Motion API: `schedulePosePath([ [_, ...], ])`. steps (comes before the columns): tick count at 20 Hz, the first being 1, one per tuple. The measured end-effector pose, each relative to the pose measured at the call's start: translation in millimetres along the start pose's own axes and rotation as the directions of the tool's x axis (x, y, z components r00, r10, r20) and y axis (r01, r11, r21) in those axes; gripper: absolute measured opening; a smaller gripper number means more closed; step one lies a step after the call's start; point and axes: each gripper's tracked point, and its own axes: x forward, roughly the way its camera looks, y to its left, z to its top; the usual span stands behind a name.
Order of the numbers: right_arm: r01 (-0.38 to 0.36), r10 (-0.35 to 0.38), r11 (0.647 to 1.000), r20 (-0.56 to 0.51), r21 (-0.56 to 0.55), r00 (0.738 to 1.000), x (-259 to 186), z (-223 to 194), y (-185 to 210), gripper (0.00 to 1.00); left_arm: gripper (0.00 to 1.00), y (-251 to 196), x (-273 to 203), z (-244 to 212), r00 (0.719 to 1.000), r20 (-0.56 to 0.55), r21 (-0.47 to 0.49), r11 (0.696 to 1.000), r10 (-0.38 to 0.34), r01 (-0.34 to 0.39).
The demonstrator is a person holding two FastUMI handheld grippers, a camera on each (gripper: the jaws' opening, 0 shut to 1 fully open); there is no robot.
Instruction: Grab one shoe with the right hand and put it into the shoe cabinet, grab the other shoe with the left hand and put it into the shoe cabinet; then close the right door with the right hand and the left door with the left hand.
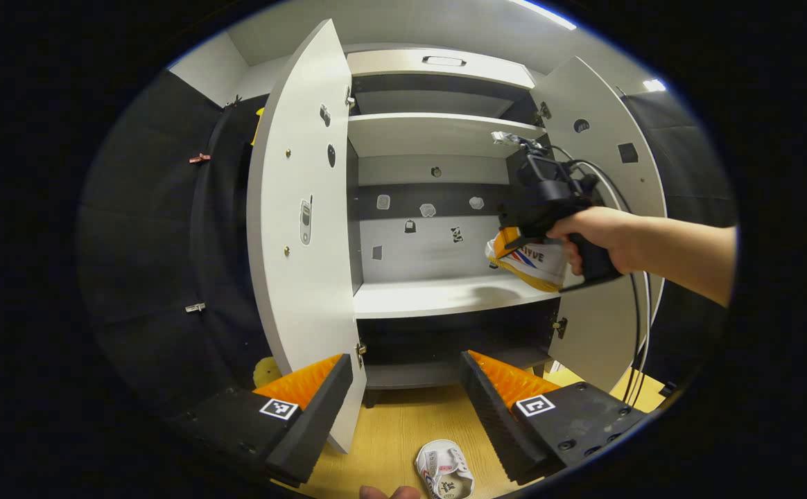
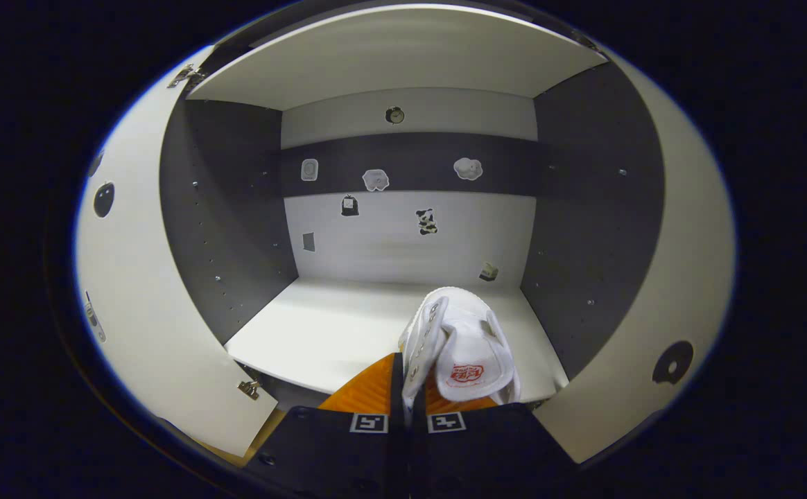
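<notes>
so far the right tool (image 2: 407, 398) carries one shoe (image 2: 460, 350) over the cabinet shelf (image 2: 320, 333), clamped, while the left tool (image 1: 403, 405) gapes empty above the other shoe (image 1: 445, 471), both doors unclosed.

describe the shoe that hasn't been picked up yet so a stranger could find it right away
Start at the white shoe cabinet with both doors open, then look down to the wooden floor in front of it. The small white shoe lies there, opening up, near the left gripper. Unlike its mate, held at the shelf by the right gripper, nothing grips it.
</notes>
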Motion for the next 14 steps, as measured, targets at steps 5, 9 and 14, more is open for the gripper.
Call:
schedulePosePath([
  [5, 0.010, -0.012, 1.000, -0.078, -0.023, 0.997, 82.5, -4.7, -6.0, 0.06, 0.98, 5.9, 7.4, -8.1, 1.000, -0.004, -0.003, 1.000, 0.017, -0.017],
  [9, 0.051, -0.061, 0.997, -0.154, -0.065, 0.986, 137.3, -21.9, -20.0, 0.06, 0.98, 11.5, 11.8, -18.3, 0.999, -0.024, -0.008, 0.999, 0.031, -0.032],
  [14, 0.086, -0.109, 0.987, -0.164, -0.138, 0.980, 161.1, -25.8, -26.0, 0.06, 0.98, 18.5, 12.3, -25.8, 0.998, -0.039, -0.026, 0.998, 0.054, -0.055],
])
